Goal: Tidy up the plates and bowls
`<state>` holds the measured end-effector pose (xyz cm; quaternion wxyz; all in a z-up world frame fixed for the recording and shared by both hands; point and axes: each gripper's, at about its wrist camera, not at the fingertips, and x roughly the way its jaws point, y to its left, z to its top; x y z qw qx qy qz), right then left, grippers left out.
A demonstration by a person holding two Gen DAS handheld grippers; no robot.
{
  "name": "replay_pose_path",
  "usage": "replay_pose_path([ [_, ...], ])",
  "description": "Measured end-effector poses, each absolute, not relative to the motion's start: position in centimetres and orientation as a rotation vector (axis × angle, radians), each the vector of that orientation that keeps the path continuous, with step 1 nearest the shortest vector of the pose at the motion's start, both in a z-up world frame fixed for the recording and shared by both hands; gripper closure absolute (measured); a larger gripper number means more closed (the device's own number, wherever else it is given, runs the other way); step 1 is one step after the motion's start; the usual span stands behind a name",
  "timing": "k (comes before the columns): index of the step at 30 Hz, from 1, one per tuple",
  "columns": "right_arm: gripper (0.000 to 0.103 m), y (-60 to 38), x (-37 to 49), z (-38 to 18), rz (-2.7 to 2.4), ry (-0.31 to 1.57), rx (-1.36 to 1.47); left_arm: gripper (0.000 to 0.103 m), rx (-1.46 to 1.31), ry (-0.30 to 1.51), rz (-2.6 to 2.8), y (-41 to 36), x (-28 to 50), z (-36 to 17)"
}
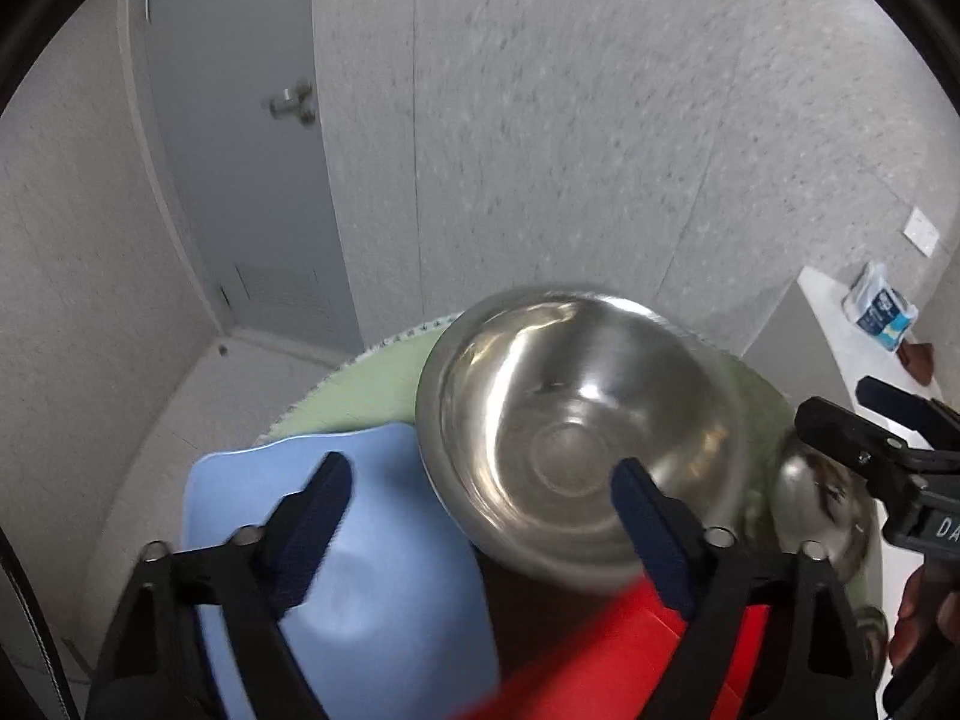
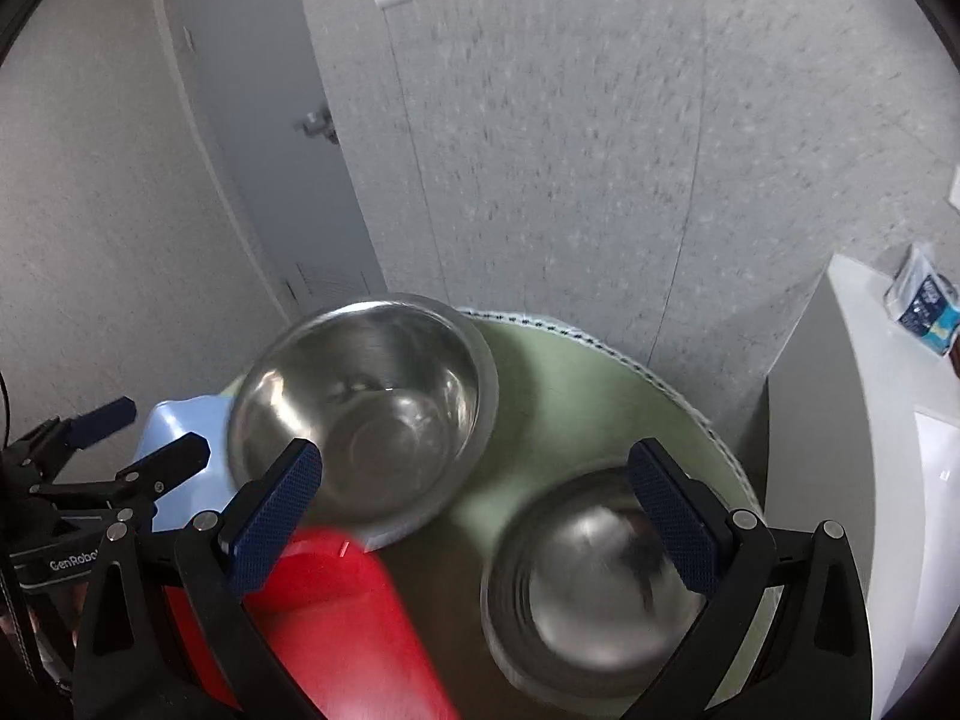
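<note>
A large steel bowl (image 1: 576,420) (image 2: 366,408) sits tilted on the edge of a blue plate (image 1: 360,570) (image 2: 174,426) and a red plate (image 1: 606,660) (image 2: 354,624), on a round table with a green cloth (image 1: 372,384) (image 2: 576,396). A second steel bowl (image 2: 588,576) (image 1: 822,510) stands to the right. My left gripper (image 1: 480,516) is open above the blue plate and the large bowl, holding nothing. My right gripper (image 2: 474,510) is open above the gap between the two bowls, holding nothing.
A white counter (image 2: 840,420) stands right of the table with a blue-and-white packet (image 2: 924,300) (image 1: 879,306) on it. A grey door (image 1: 240,180) and speckled walls lie behind. The table's far edge drops to the floor.
</note>
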<state>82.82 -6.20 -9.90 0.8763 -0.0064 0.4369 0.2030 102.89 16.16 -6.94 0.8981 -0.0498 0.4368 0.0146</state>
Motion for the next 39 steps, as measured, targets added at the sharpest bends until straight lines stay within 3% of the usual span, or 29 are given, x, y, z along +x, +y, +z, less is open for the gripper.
replay_pose_path([
  [4, 0.002, -5.7, 86.5, -13.4, 0.423, 1.025, -0.011, 0.048, -0.124, 1.003, 0.026, 18.1, 108.4, -9.9],
  [9, 0.028, -5.0, 88.5, -16.1, 0.437, 1.105, -0.018, 0.07, -0.109, 1.055, 0.0, 18.5, 111.7, -11.6],
  [15, 0.068, -4.0, 89.1, -17.8, 0.494, 1.176, -0.026, 0.081, -0.067, 1.063, 0.014, 17.9, 113.5, -12.7],
  [22, 0.068, -4.2, 89.0, -16.8, 0.522, 1.136, -0.002, 0.082, -0.093, 1.013, 0.014, 18.0, 111.7, -12.2],
  [39, 0.068, -5.3, 80.2, -5.3, 0.492, 0.903, 0.01, 0.078, -0.146, 0.807, -0.093, 19.8, 97.1, -3.0],
])
